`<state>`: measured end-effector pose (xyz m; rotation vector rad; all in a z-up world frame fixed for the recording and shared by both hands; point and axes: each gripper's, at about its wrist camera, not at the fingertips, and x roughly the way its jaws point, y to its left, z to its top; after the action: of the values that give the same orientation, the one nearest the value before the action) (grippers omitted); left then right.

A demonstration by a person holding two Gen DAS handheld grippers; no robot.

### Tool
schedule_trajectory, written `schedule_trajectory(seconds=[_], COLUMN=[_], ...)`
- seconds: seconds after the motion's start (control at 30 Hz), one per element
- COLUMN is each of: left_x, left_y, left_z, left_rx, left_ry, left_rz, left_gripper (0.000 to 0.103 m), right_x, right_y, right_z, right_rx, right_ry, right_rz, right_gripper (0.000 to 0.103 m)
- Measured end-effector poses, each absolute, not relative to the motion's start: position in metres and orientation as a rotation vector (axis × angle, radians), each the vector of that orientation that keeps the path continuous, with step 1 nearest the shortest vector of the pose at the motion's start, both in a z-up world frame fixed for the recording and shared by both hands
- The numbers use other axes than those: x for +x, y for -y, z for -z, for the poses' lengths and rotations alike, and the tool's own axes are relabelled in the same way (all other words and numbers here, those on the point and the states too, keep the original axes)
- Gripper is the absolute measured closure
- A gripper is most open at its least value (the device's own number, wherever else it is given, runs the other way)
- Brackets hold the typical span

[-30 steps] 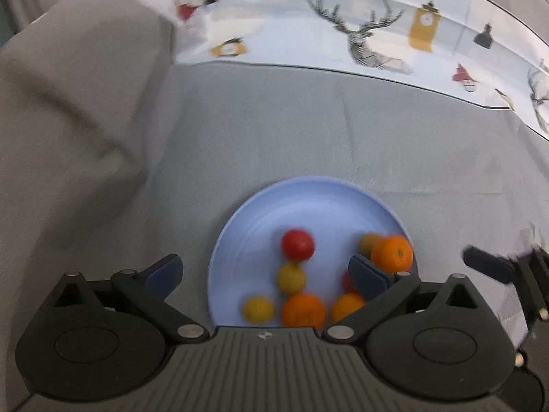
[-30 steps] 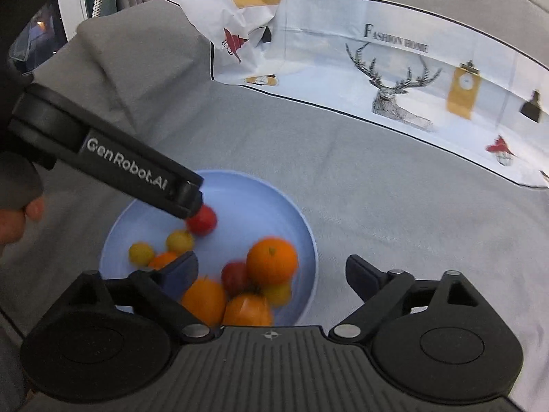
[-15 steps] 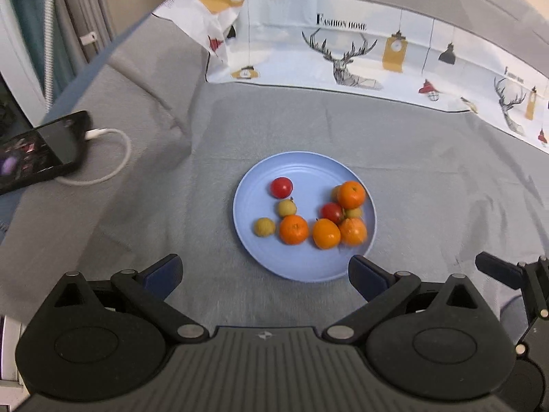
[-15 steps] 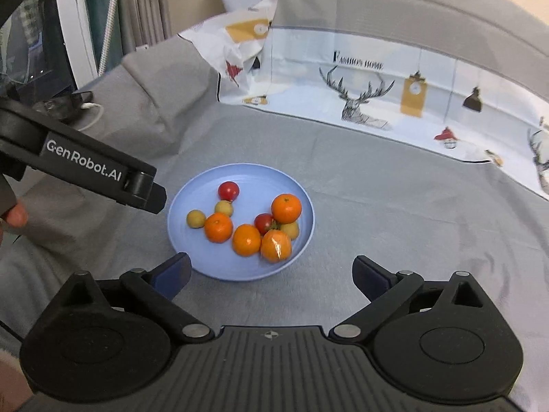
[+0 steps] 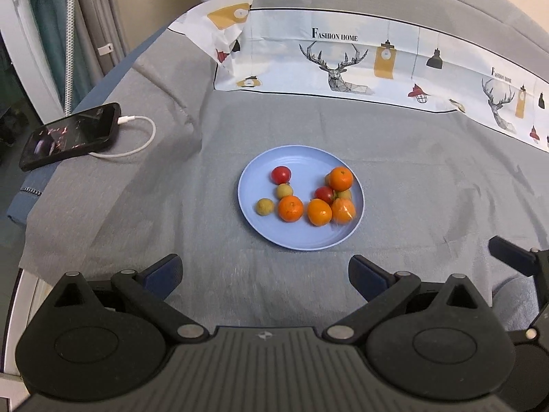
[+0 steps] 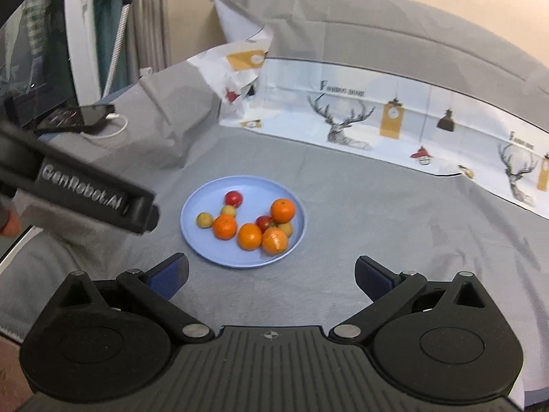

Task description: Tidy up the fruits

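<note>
A light blue plate (image 5: 260, 231) (image 6: 202, 250) lies on the grey cloth and holds several fruits: orange mandarins (image 5: 290, 208) (image 6: 224, 226), two red tomatoes (image 5: 281, 174) (image 6: 233, 198) and small yellow fruits (image 5: 265, 206) (image 6: 204, 220). My left gripper (image 5: 264, 273) is open and empty, held back from the plate's near side. My right gripper (image 6: 271, 274) is open and empty, also short of the plate. The left gripper's body (image 6: 96, 195) shows at the left of the right wrist view.
A black phone (image 5: 70, 134) with a white charging cable (image 5: 133, 144) lies at the left edge of the cloth. A white printed cloth with deer (image 5: 343, 65) runs along the back. Curtains and a white frame stand at the far left.
Both grippers have pulled back and up from the plate, which now looks smaller and farther. The phone and table edge have come into view. The fruits stay on the plate.
</note>
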<state>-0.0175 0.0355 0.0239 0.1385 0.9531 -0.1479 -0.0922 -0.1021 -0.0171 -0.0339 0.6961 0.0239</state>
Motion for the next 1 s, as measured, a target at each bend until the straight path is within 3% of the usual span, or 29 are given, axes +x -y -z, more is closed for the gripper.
schedule_trajectory(seconds=[1.0], left_x=[-0.023], left_y=[-0.034], left_z=[-0.019], left_rx=[0.203], left_ry=[-0.914], left_rz=[0.067], left_gripper=[0.000], right_x=[-0.104], right_y=[0.104], right_z=[0.009], right_rx=[-0.044], right_ry=[-0.655], right_rz=[-0.006], right_gripper=[0.001])
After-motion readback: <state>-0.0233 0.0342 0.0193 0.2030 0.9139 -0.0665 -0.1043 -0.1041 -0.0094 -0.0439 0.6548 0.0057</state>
